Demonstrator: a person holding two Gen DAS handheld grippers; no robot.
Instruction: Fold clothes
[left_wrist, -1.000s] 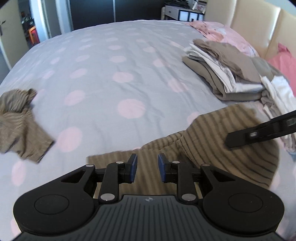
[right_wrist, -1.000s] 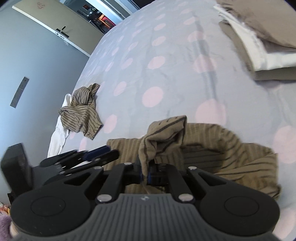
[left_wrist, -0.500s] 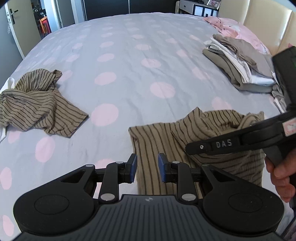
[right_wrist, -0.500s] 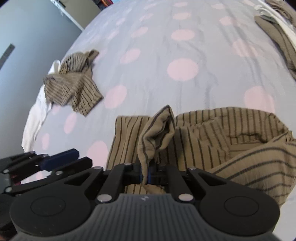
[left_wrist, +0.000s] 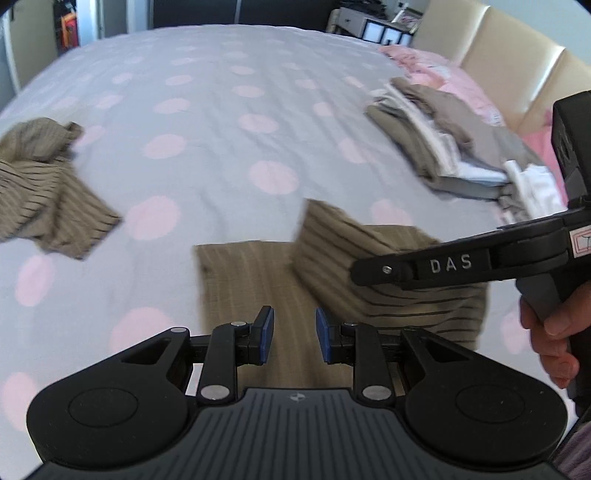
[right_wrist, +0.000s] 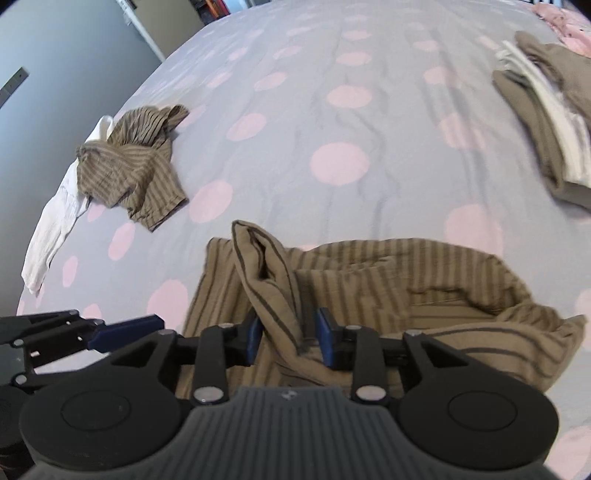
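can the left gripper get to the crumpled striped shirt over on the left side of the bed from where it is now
Probably yes. The left gripper is open and holds nothing, and only bare bedspread lies between it and the crumpled striped shirt. The right gripper is on the other side, so it should not block the way.

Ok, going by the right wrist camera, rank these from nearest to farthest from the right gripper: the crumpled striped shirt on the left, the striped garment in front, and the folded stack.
1. Striped garment: a raised fold sits between the open fingers of the right gripper.
2. Crumpled striped shirt: farther out, to the left.
3. Folded stack: far right, near the frame's edge.
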